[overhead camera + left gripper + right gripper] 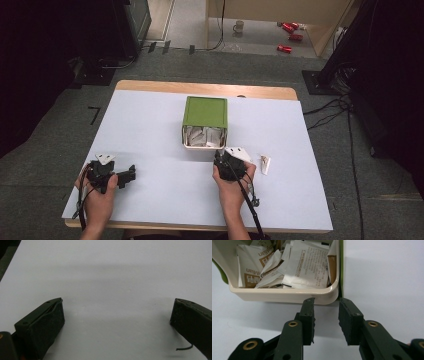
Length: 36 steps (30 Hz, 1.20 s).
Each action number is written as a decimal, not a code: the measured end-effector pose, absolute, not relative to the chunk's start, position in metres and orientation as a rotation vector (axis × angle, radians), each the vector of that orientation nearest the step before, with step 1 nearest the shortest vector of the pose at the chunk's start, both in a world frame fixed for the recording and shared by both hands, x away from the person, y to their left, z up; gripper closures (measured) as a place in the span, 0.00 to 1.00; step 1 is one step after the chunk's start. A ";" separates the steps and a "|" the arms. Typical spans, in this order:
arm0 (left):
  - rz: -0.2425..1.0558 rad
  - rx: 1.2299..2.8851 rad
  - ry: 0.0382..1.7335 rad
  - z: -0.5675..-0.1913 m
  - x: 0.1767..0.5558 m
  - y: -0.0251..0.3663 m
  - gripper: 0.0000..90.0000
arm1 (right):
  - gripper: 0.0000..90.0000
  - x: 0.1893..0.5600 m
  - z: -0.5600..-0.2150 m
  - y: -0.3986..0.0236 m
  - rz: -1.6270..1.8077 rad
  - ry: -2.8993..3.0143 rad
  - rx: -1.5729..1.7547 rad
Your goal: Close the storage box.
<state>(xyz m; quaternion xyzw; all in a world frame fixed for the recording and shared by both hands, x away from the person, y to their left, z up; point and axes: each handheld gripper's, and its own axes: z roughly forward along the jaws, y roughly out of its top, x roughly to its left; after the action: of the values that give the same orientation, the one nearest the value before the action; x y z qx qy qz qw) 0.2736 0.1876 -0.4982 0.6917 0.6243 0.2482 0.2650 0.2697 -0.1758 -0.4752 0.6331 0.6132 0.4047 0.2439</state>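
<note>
A green box (pixel 205 111) lies on its side in the middle of the white table (pixel 145 130), its cream-rimmed mouth (pixel 287 296) facing me. Several paper sachets (pixel 307 265) fill it. My right gripper (pixel 222 159) is just in front of the mouth's right corner. In the right gripper view it (pixel 327 302) is open, its jaws a little apart with nothing between them and its fingertips close to the rim. My left gripper (pixel 128 176) rests at the near left, pointing right. In the left gripper view its jaws (pixel 117 302) stand wide open over bare table.
One loose white sachet (pixel 264 164) lies on the table just right of my right hand. Beyond the table's far edge the floor holds a mug (pixel 239 26), red cans (pixel 290 30) and cables (pixel 330 107) at the right.
</note>
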 end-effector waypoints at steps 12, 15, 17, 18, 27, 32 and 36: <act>0.670 1.869 1.687 -0.498 0.274 0.188 0.00 | 0.42 0.273 -0.472 -0.180 1.078 1.680 1.686; 0.670 1.869 1.687 -0.498 0.274 0.188 0.00 | 0.34 0.271 -0.468 -0.187 1.053 1.702 1.670; 0.670 1.869 1.687 -0.498 0.274 0.188 0.00 | 0.31 0.269 -0.464 -0.193 1.055 1.703 1.660; 0.670 1.869 1.687 -0.498 0.274 0.188 0.00 | 0.30 0.267 -0.462 -0.196 1.059 1.693 1.659; 0.670 1.870 1.687 -0.498 0.274 0.188 0.00 | 0.14 0.251 -0.448 -0.227 1.136 1.742 1.612; 0.671 1.870 1.687 -0.498 0.274 0.188 0.00 | 0.13 0.243 -0.445 -0.249 1.090 1.733 1.611; 0.670 1.871 1.687 -0.498 0.274 0.188 0.00 | 0.13 0.235 -0.445 -0.267 1.082 1.708 1.621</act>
<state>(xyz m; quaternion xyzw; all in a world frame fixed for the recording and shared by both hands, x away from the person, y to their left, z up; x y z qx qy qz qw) 0.2736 0.1876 -0.4981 0.6921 0.6241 0.2481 0.2644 0.2352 -0.2670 -0.4453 0.6020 0.6343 0.4018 0.2715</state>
